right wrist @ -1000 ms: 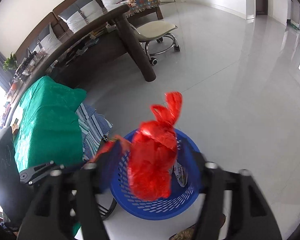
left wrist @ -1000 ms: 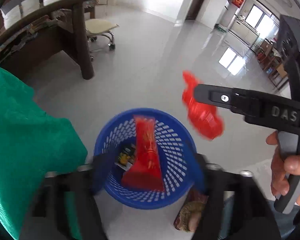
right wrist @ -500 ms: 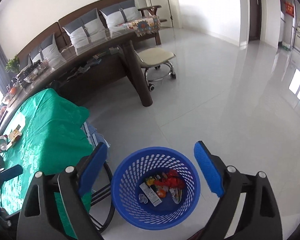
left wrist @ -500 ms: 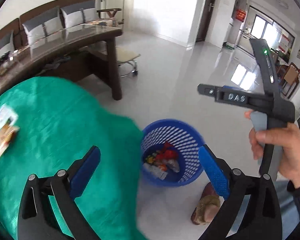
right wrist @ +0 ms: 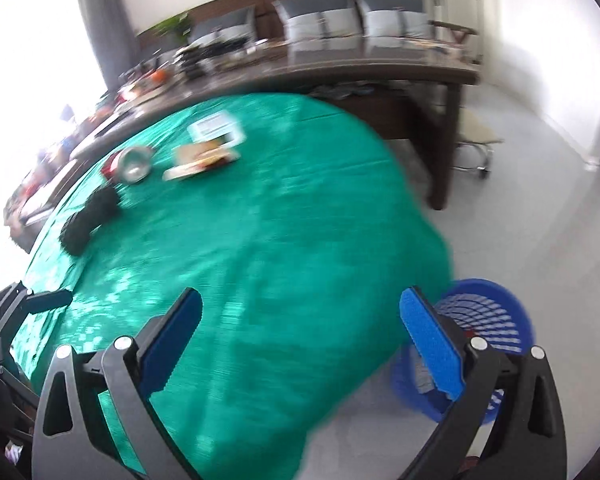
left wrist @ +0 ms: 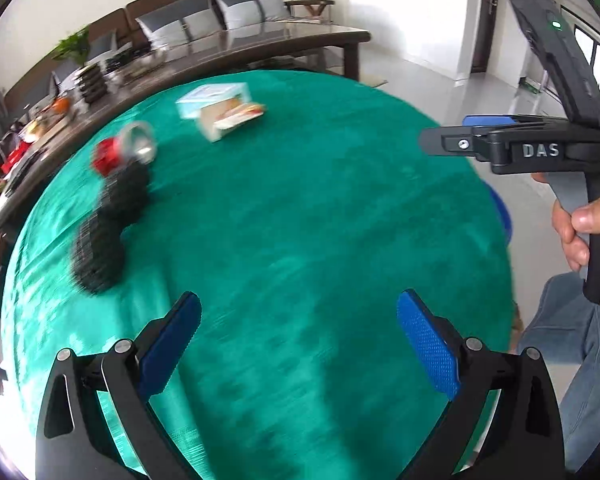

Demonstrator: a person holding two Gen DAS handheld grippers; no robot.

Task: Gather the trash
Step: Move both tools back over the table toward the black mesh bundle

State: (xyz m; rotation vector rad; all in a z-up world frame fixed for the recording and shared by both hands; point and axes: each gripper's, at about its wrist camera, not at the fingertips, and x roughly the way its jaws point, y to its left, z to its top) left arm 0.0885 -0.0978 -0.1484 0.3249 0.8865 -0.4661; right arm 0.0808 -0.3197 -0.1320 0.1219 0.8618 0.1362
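Both grippers hang open and empty over a table under a green cloth [left wrist: 320, 208]. My left gripper [left wrist: 299, 312] faces the trash lying at the table's far side: a red can with a silver end [left wrist: 124, 152], a snack packet [left wrist: 232, 118] and a white-blue box [left wrist: 212, 98]. A person's hand [left wrist: 576, 224] holds the right gripper [left wrist: 480, 144] at the right. In the right wrist view, the right gripper [right wrist: 300, 304] is over the table's near part. The blue basket [right wrist: 496, 320] stands on the floor to its right, trash inside. The can [right wrist: 134, 164], packet [right wrist: 200, 158] and box [right wrist: 216, 128] lie far ahead.
A black ridged object [left wrist: 104, 232] lies left of the can. A long dark wooden table [right wrist: 380, 68] with clutter stands behind, a stool [right wrist: 476, 140] beside its leg, and a sofa with grey cushions [left wrist: 220, 12] by the wall. Pale tiled floor [right wrist: 540, 208] spreads right.
The red bag left the right gripper and went into the basket. Both grippers then swung away from the basket, rose and now face the green table.
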